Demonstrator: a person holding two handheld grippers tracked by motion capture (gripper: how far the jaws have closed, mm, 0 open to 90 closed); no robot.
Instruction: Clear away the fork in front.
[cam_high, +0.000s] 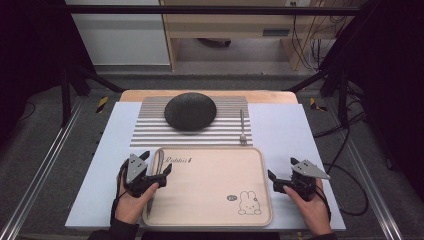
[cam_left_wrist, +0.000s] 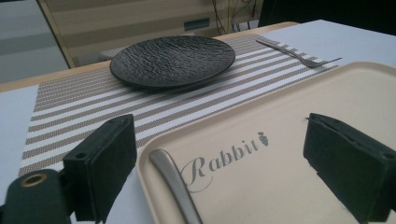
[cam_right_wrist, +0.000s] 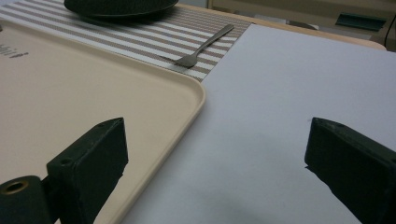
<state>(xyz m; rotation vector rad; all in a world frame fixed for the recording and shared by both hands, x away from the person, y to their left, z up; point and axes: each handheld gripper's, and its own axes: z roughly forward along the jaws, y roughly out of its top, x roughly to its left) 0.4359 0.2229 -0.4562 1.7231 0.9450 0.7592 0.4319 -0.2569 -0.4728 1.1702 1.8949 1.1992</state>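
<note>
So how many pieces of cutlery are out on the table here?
2. A fork lies on the striped placemat, right of the black plate. A metal utensil, its type unclear, lies along the tray's left edge.

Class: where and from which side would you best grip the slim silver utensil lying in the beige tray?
Grip the slim silver utensil mid-handle from above with the left gripper, jaws astride it: it lies flat along the beige tray's left rim.

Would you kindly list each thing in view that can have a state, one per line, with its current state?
Left gripper: open, jaws astride the knife, not pressing it.
Right gripper: open, nothing between its jaws, over the table beside the tray.
Knife: lying flat in the tray by its left rim.
Tray: flat on the table.
Plate: upright on the striped mat, nothing on it.
Fork: lying on the mat, right of the plate.
</note>
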